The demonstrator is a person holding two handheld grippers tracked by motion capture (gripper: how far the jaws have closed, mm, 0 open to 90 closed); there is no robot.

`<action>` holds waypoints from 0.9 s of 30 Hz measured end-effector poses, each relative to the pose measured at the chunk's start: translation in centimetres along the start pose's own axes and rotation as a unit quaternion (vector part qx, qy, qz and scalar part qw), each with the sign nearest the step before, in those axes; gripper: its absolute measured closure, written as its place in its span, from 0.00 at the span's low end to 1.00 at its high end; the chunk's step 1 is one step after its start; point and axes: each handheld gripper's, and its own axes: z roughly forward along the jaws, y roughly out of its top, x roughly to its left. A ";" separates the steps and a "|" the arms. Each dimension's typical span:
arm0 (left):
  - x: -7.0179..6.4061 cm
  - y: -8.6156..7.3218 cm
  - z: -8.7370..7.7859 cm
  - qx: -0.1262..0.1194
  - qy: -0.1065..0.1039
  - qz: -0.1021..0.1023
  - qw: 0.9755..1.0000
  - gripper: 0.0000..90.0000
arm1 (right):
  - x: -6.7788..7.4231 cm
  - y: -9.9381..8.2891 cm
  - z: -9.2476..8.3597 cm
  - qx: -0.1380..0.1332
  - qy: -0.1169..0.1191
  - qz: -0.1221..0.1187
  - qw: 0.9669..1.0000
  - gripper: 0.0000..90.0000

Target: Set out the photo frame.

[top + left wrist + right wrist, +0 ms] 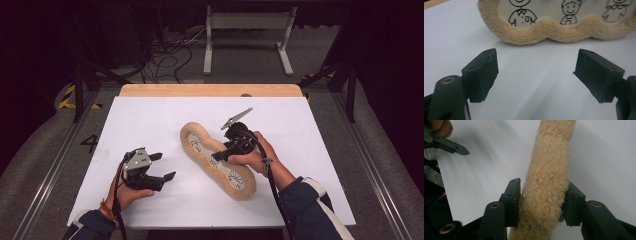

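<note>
White sheet [150,120] over a wooden tabletop [210,90], bare strip along the far edge. Grey floor beyond, with cables [170,55], a pale frame stand [247,22] and dark surroundings. Fleecy tan cushion [217,160] with line-drawn figures, lying slantwise mid-sheet. Right gripper [541,202] clamped on its plush rim, pads pressing both sides. Left gripper [535,72] gaping wide with nothing between, just short of the cushion's edge.

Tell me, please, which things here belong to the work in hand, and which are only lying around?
Part of the work:
- plush insole, lying on the white table
- right gripper, shut on the plush insole's fleecy edge
- left gripper, open, beside the insole

Only around:
- white frame on the floor
- cables behind the table
</note>
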 end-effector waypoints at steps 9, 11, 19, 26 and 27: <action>2.3 1.8 2.8 -0.013 0.006 -0.006 1.000 0.22 | 0.7 -2.4 -2.0 -0.050 -0.035 -0.009 0.998 0.47; 2.6 2.1 3.3 -0.011 0.004 -0.006 1.000 0.21 | 0.9 -3.2 -2.5 -0.066 -0.042 -0.007 0.997 0.43; 4.2 3.1 5.5 -0.015 0.022 -0.029 0.999 0.18 | 2.3 -7.7 -5.5 -0.162 -0.087 -0.023 0.983 0.42; 4.8 3.3 7.4 -0.002 0.054 -0.024 0.998 0.19 | 3.6 -11.9 -6.5 -0.203 -0.097 0.000 0.974 0.41; 5.0 3.4 7.7 -0.004 0.053 -0.027 0.998 0.20 | 3.8 -12.4 -6.4 -0.204 -0.097 0.002 0.974 0.41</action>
